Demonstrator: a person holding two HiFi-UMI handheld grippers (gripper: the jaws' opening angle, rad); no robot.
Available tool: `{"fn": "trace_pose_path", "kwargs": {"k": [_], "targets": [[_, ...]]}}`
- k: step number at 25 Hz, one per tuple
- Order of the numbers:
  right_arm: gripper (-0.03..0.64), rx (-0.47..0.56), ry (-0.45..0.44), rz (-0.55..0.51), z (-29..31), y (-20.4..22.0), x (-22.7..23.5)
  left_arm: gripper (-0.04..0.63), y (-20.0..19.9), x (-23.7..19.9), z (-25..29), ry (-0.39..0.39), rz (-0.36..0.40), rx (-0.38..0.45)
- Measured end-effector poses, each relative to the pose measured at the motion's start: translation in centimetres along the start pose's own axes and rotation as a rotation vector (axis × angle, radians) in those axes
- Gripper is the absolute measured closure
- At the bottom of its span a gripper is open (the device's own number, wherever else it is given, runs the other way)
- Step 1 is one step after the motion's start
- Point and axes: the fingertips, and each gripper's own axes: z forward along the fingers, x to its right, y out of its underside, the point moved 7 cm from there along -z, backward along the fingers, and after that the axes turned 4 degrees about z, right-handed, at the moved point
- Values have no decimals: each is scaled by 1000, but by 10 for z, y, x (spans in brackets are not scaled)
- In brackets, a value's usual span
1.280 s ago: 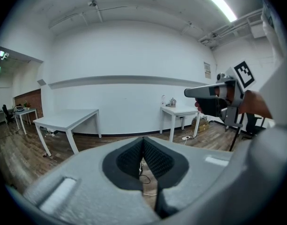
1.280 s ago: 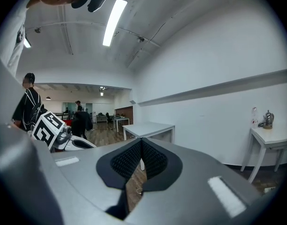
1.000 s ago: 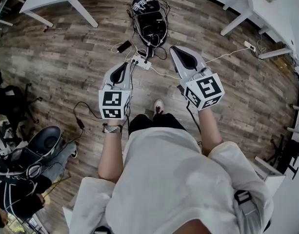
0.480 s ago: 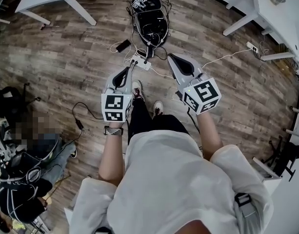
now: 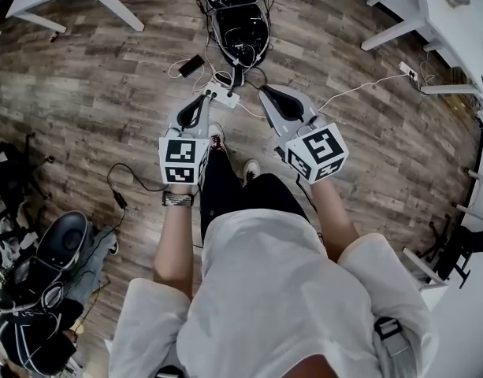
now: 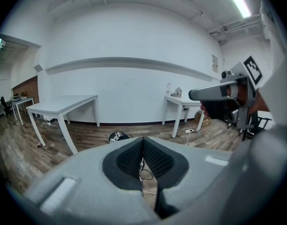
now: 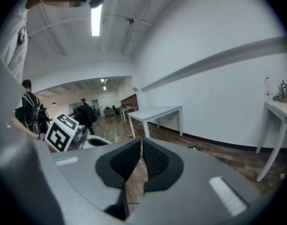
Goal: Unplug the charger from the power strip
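now: approach step, nothing held yet.

power strip point(image 5: 222, 95) lies on the wood floor point(image 5: 107, 77), ahead of the person and between the two grippers in the head view. its long axis runs roughly crosswise to the way the jaws point, slightly slanted. left gripper point(image 5: 202, 101) has its tips just short of the strip's near end; right gripper point(image 5: 267, 95) is off to the strip's right, a little further away, so left is the nearer.

charger: plugs on the strip are too small to tell apart. a white lead runs from the strip toward a phone point(image 5: 191, 65), and dark leads run toward a black bag point(image 5: 241, 34) beyond. judgement: charger not yet pulled.

fingers: left has its pads together, nothing between. right has just been opening, only a thin slit so far, nothing between.

pose: both forearms reach forward and down, grippers tipped below level, marker cubes facing up toward the head camera.

next move, as i judge it: jaws must go wider before closing on the plug – then a pull along its pins, with the other gripper free to pin the strip.
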Motion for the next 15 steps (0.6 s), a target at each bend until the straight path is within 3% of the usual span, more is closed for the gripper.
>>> {"fn": "trace_pose_path", "kwargs": {"k": [15], "targets": [[552, -142, 18, 48, 88, 61, 49, 591, 60, -50, 66, 38, -54, -104]]}}
